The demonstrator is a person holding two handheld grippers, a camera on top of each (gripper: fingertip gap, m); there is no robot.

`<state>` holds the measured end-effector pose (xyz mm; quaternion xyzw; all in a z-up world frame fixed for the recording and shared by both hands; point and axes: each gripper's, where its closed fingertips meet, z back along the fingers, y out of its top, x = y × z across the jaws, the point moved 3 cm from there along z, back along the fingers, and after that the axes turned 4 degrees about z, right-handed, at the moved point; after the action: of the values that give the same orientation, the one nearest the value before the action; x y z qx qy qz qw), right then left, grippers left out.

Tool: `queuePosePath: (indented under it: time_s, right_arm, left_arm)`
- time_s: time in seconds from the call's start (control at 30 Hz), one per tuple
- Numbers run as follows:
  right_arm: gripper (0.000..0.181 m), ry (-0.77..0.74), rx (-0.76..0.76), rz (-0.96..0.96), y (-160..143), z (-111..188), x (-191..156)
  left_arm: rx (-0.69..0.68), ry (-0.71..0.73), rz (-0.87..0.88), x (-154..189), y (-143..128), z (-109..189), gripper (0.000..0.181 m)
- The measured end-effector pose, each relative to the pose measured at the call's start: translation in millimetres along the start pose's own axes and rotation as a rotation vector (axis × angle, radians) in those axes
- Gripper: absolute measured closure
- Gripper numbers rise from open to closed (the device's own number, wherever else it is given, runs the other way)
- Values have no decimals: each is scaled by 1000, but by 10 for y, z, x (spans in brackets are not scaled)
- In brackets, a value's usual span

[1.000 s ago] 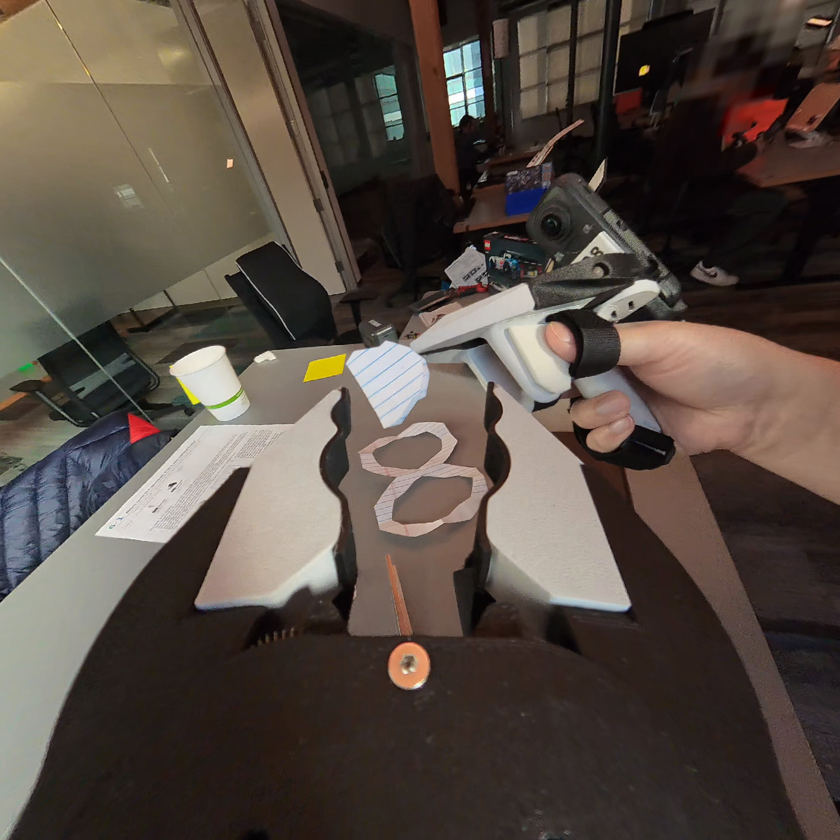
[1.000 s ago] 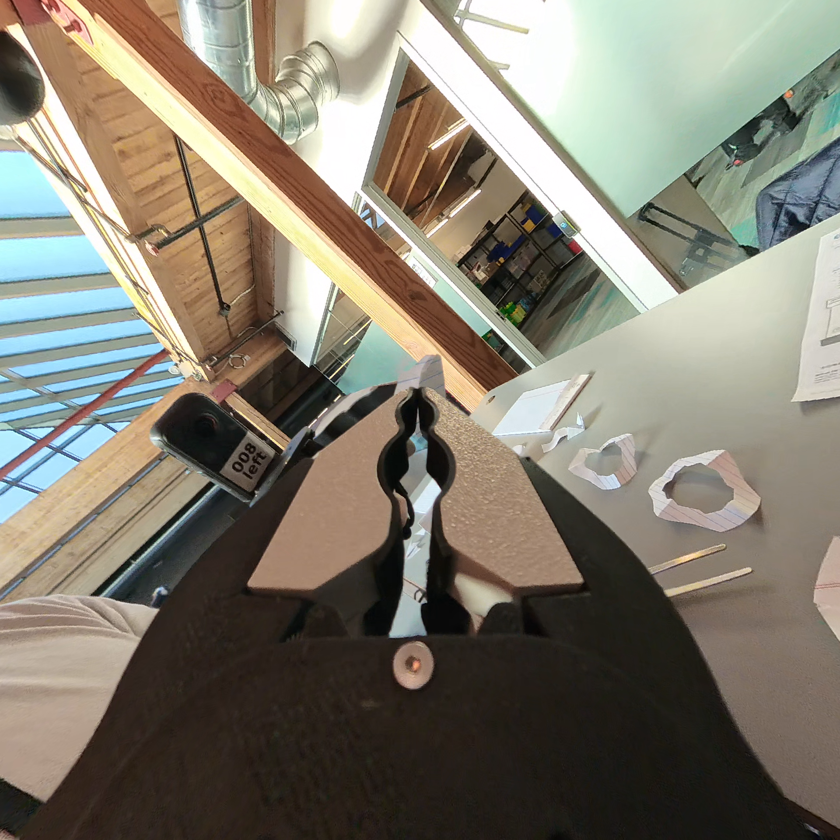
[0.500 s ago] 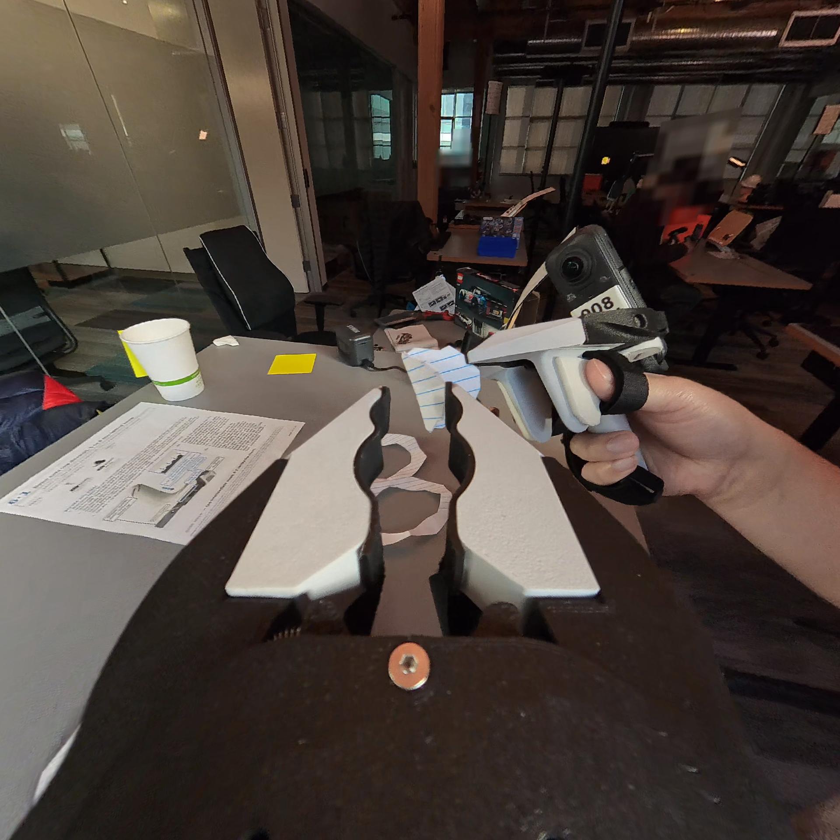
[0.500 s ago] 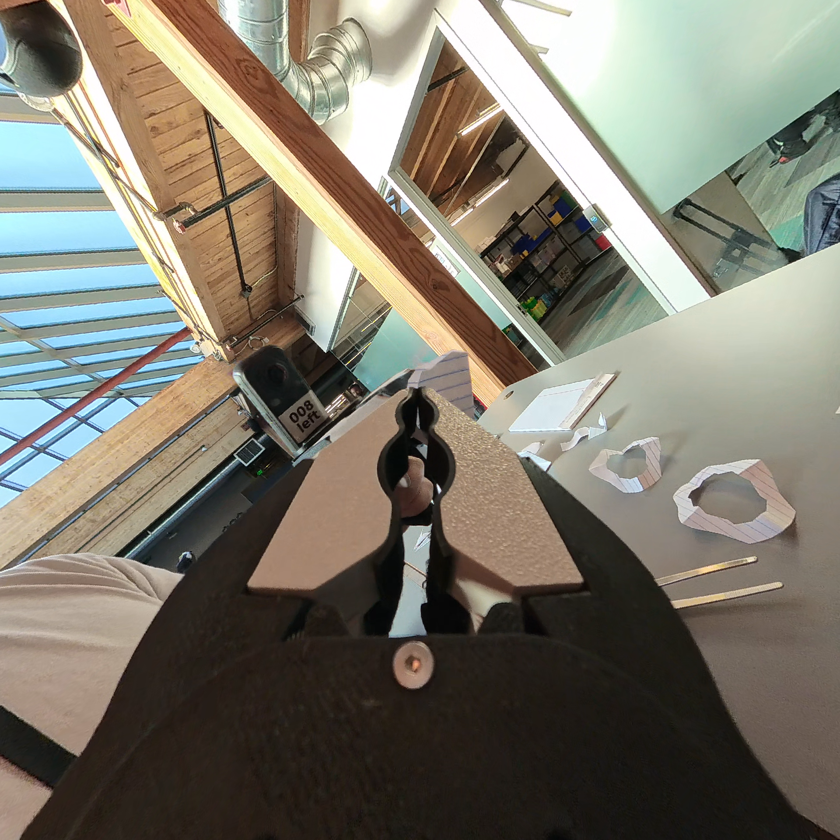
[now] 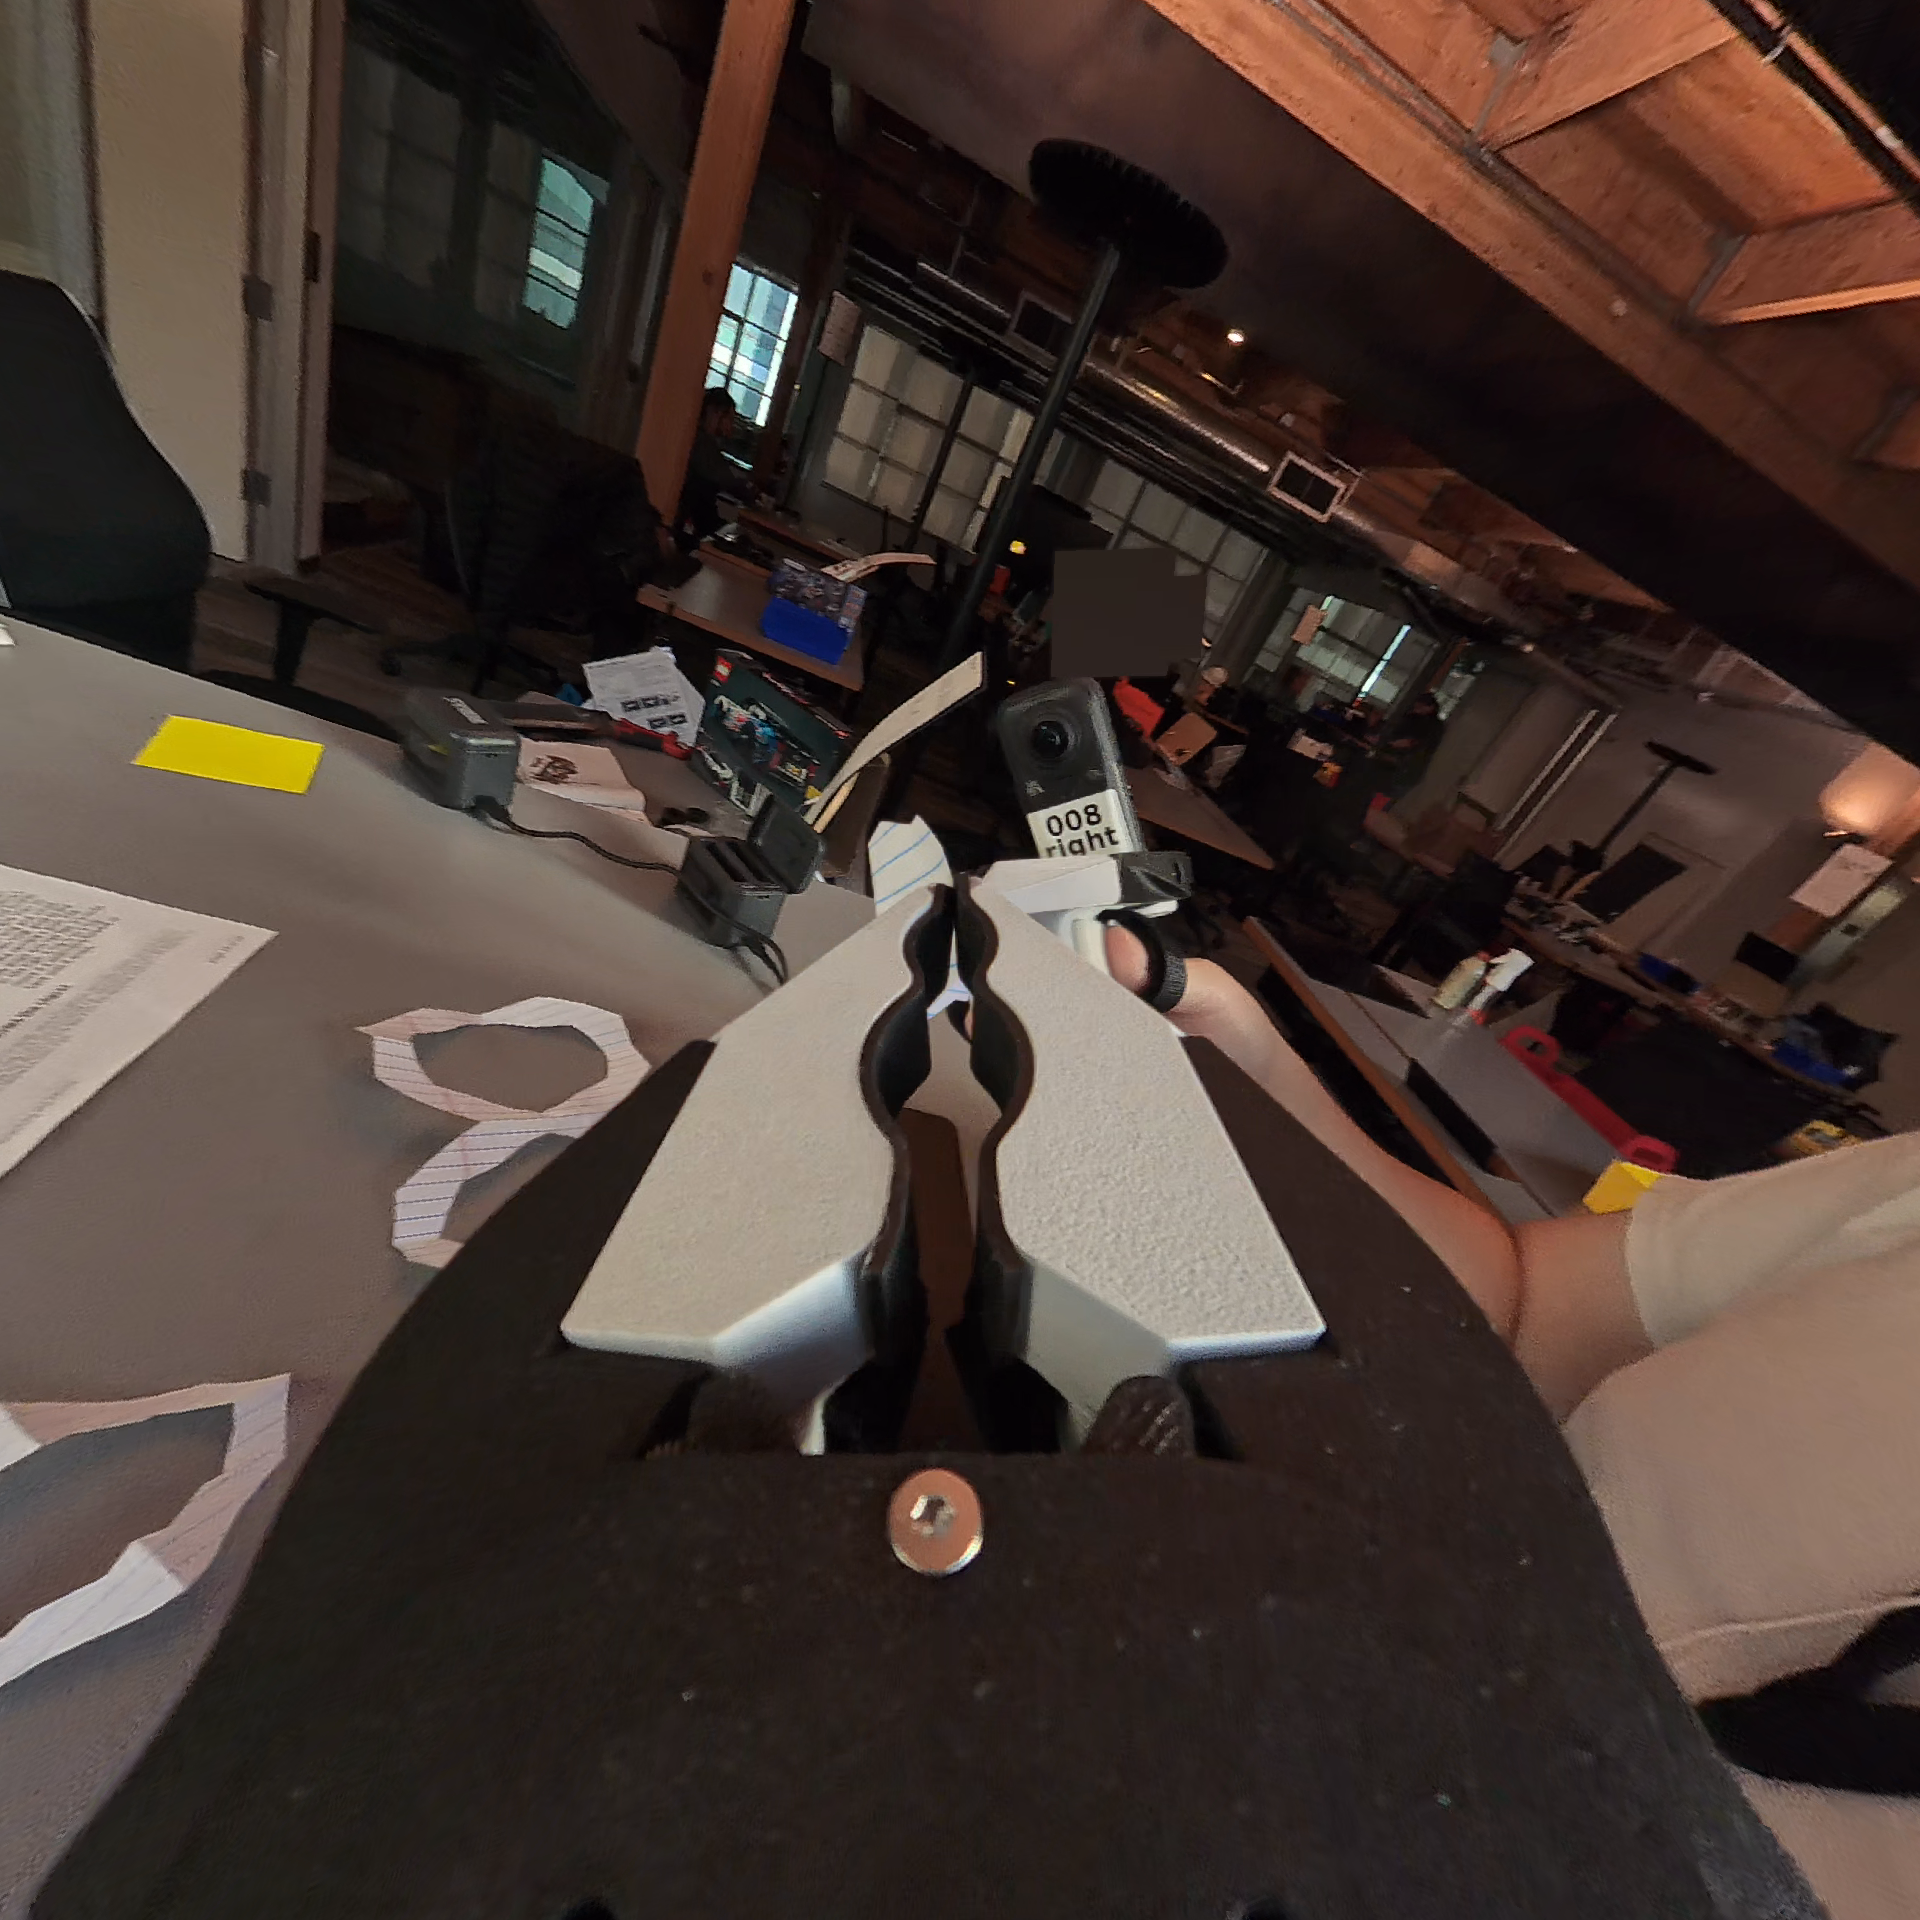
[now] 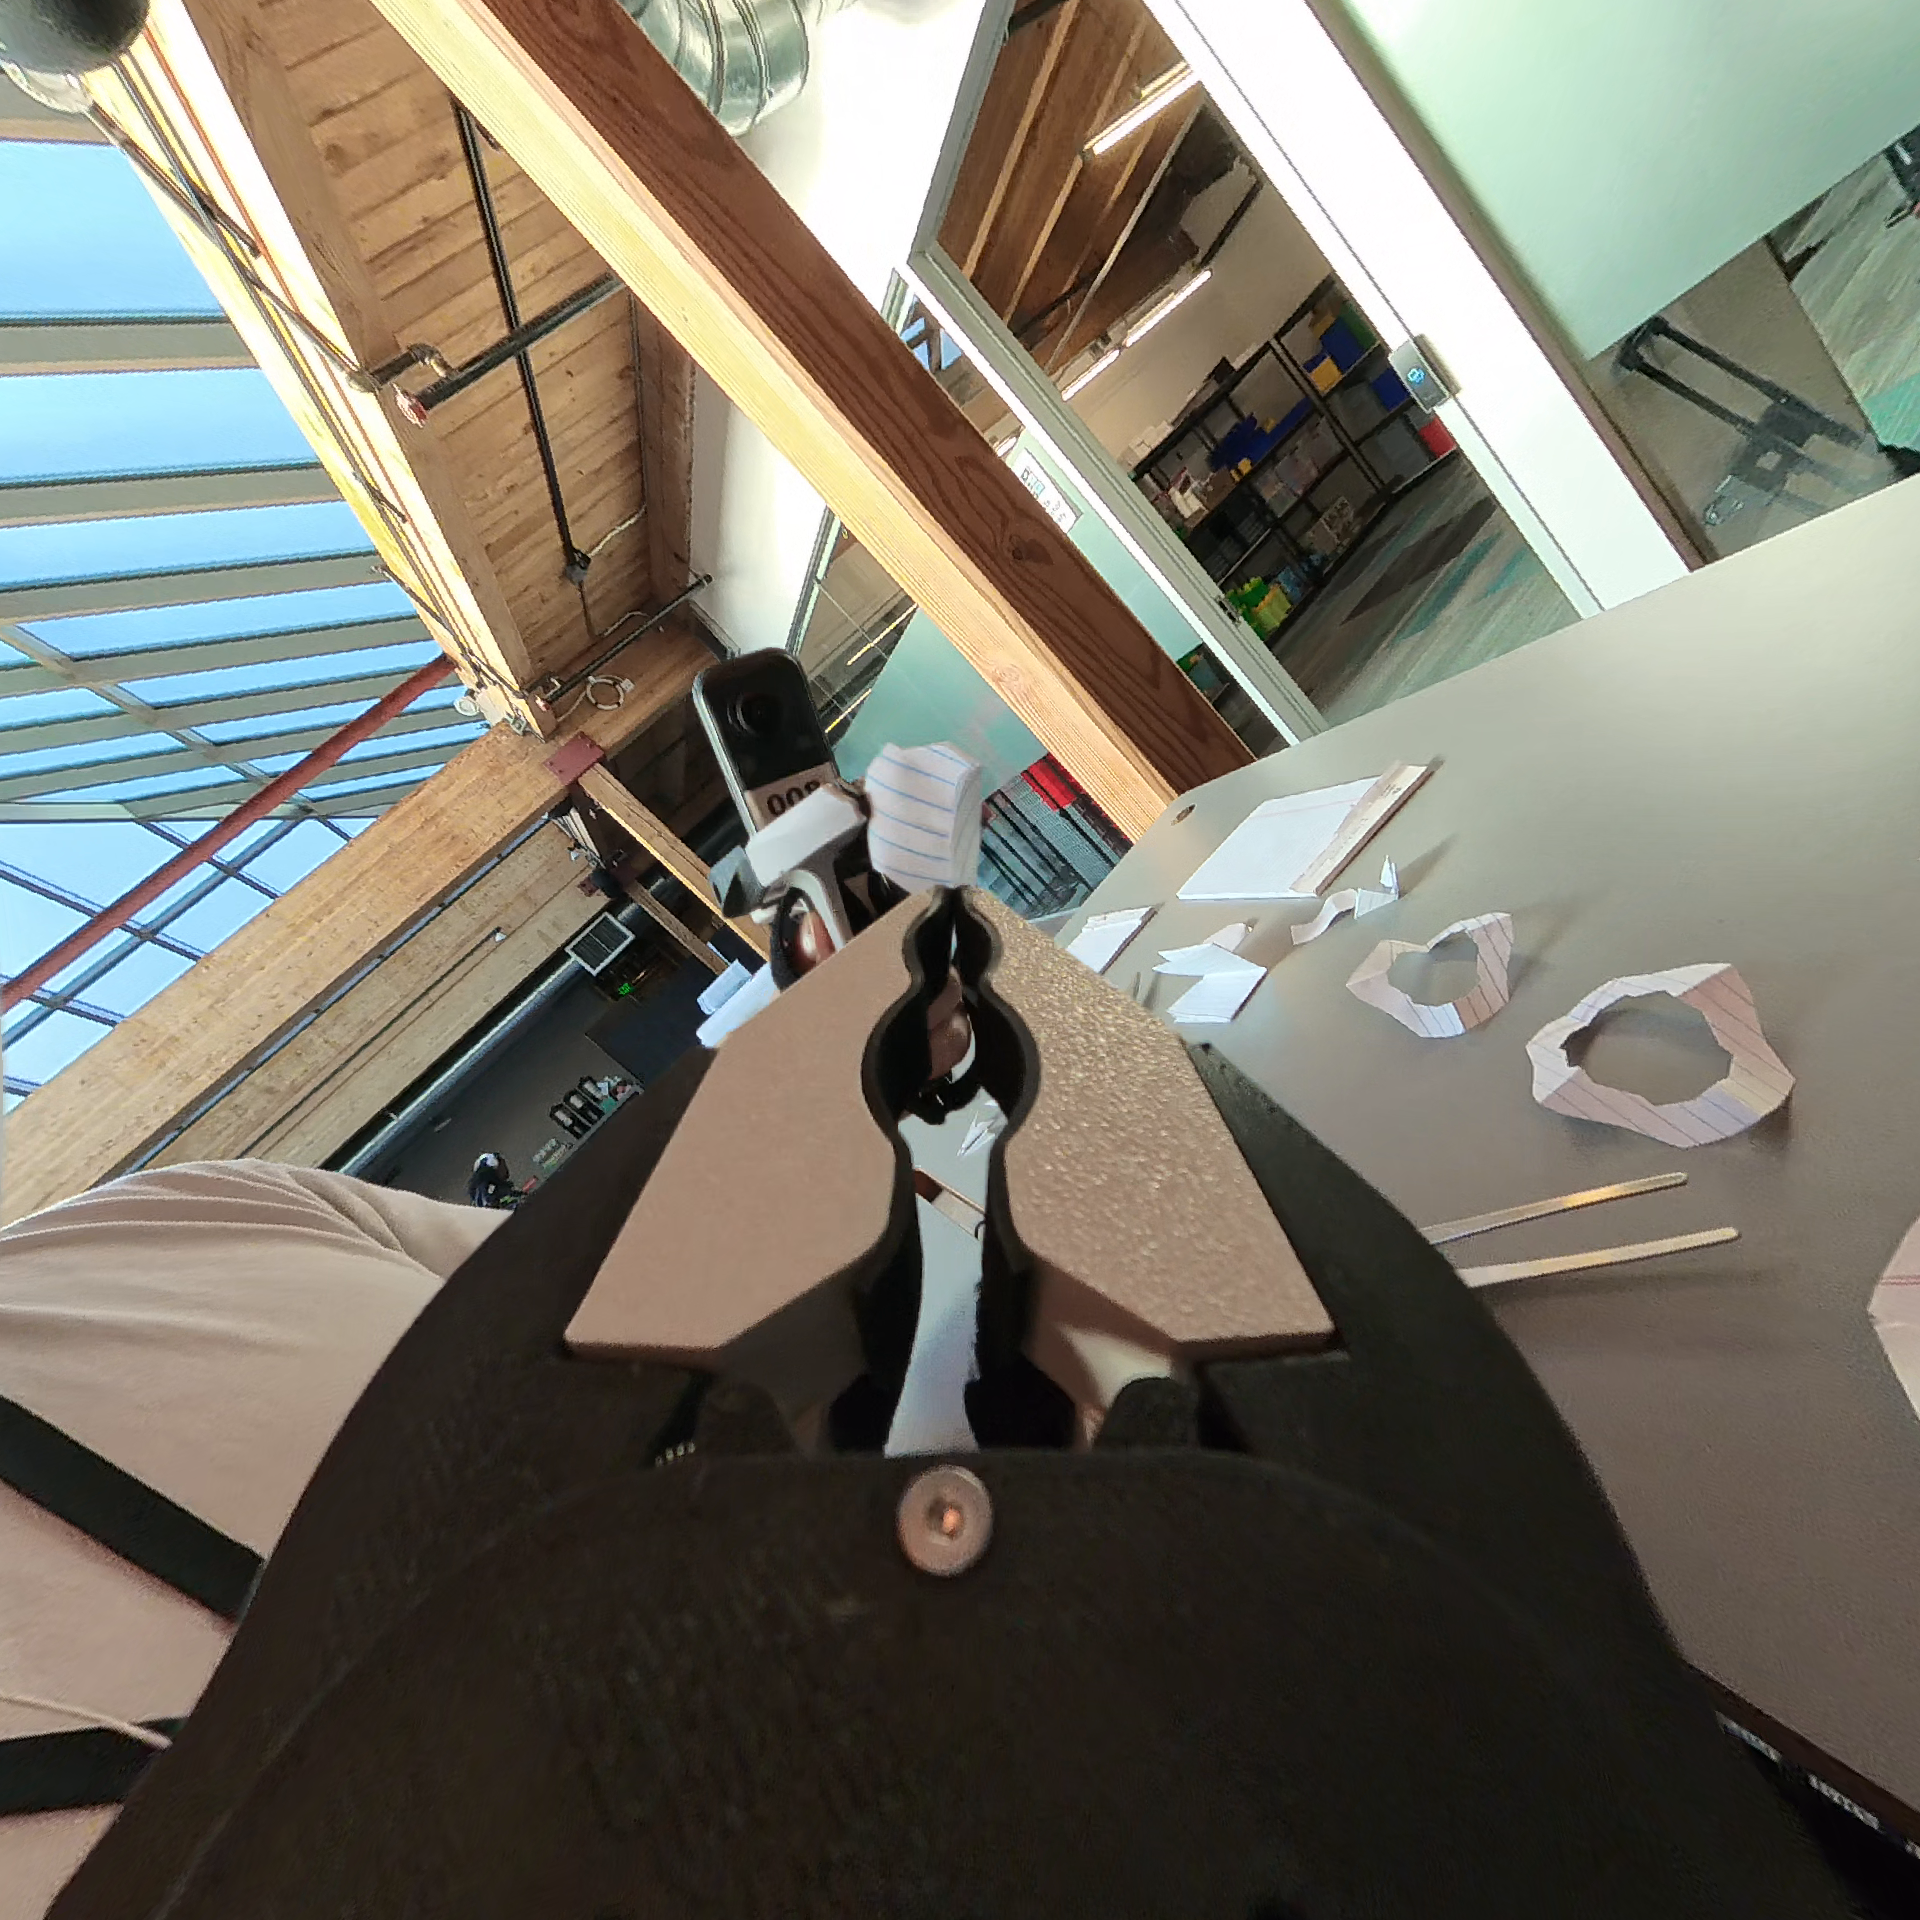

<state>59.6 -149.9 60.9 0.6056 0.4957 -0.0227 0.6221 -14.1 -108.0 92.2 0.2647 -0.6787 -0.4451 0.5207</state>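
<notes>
Both your hand-held grippers pinch the same lined paper scrap (image 6: 923,823) tip-to-tip: left hand-held gripper (image 5: 954,902) clamped on it, right hand-held gripper (image 6: 948,906) too. Scrap sticks up above the tips; paper rings (image 6: 1660,1051) on surface (image 6: 1714,727), right of the R tips.

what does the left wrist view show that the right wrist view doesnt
Only the left wrist view: a yellow sticky note, a printed sheet, a grey charger.
Only the right wrist view: two metal strips, a notepad, a skylight.
Both: the grey table, paper rings, and the lined paper scrap pinched by the left gripper and the right gripper.
</notes>
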Motion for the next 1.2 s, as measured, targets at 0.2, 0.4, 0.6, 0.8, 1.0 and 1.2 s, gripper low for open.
queuePosePath:
  time_s: [0.2,0.4,0.6,0.8,1.0,1.2]
  right_arm:
    - [159,-66,-145,65,-112,-44,124]
    - [181,36,-194,81,-129,-88,45]
    - [181,376,-63,-174,-86,-28,-195]
    - [181,275,17,-256,-126,62,106]
    - [181,98,110,-236,-78,140,293]
    - [181,101,77,-195,-207,111,196]
  left_arm:
    - [-132,-13,-15,11,-68,-78,181]
    - [-245,-80,17,49,-164,-110,181]
    - [-207,-225,232,-71,-189,-72,181]
    - [10,-310,482,-262,-159,-28,132]
    - [-17,-191,403,-240,-527,-158,126]
    - [45,-168,257,-199,-447,-247,170]
